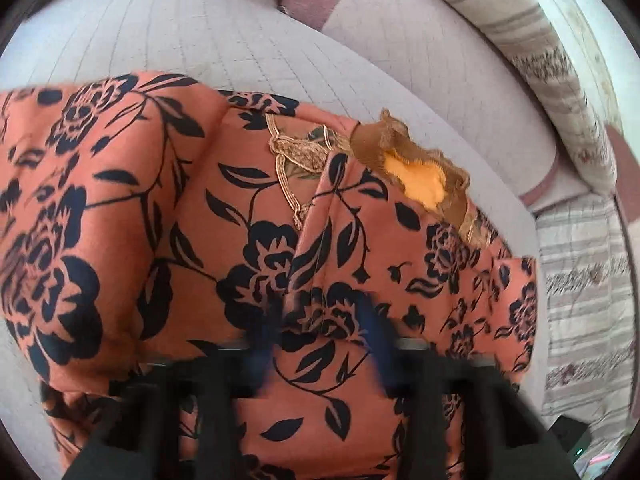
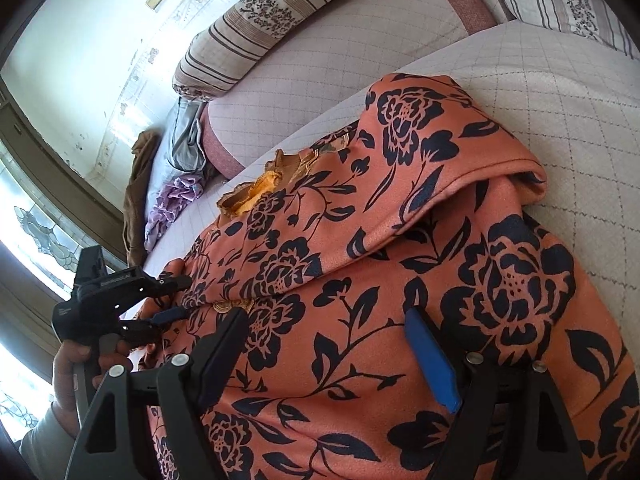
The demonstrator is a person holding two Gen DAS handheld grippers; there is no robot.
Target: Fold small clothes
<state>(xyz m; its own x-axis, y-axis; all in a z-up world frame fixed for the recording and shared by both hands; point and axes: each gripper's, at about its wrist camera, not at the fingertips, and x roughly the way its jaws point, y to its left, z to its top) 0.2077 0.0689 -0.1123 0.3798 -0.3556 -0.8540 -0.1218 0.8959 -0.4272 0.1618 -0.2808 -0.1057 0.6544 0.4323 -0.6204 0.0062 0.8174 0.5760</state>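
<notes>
The floral garment (image 2: 400,280) lies under the spread right hand-held gripper (image 2: 328,356); the left hand-held gripper (image 2: 176,312) pinches its edge.

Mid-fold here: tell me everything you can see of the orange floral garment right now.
The orange floral garment is soft rust-orange cloth printed with dark roses and leaves, trimmed at the neck with gold braid and a brown ruffle around yellow lining. It lies partly folded and bunched on the quilted grey cushion, one hemmed flap doubled over. The left gripper is pinched on its edge; the right gripper hangs open over it.
</notes>
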